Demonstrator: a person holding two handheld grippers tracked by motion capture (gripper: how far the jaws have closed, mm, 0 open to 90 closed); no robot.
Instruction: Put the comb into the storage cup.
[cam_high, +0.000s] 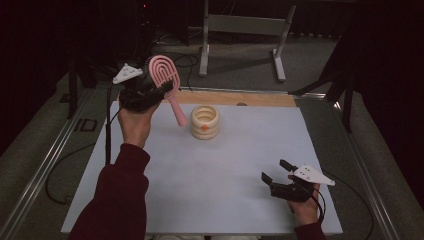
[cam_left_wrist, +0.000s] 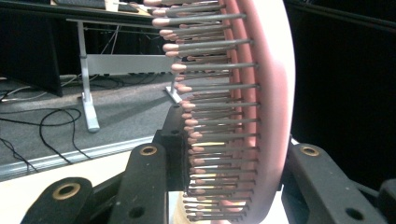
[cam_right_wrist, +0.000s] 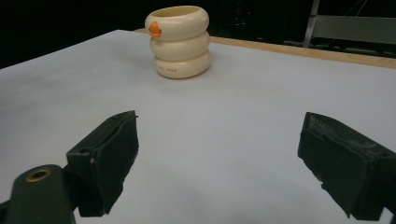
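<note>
the left gripper (cam_high: 162, 90) is clamped on a pink brush (cam_high: 167, 85), lifted above the far left of the table (cam_high: 225, 165), just left of a cream ringed cup (cam_high: 205, 121); by the look of it the pickup is done and placing it in the cup is left; the brush has an oval slotted head, grey pink-tipped bristles (cam_left_wrist: 210, 107) and a handle slanting down; the right gripper (cam_high: 274, 171) rests near the front edge, jaws apart, holding nothing

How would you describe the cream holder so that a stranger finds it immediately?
Look at the white table, near its far wooden edge. There the cream holder stands upright, open at the top, apart from both grippers. Its three stacked bulging rings and a small orange mark set it apart from the pink brush.
</note>
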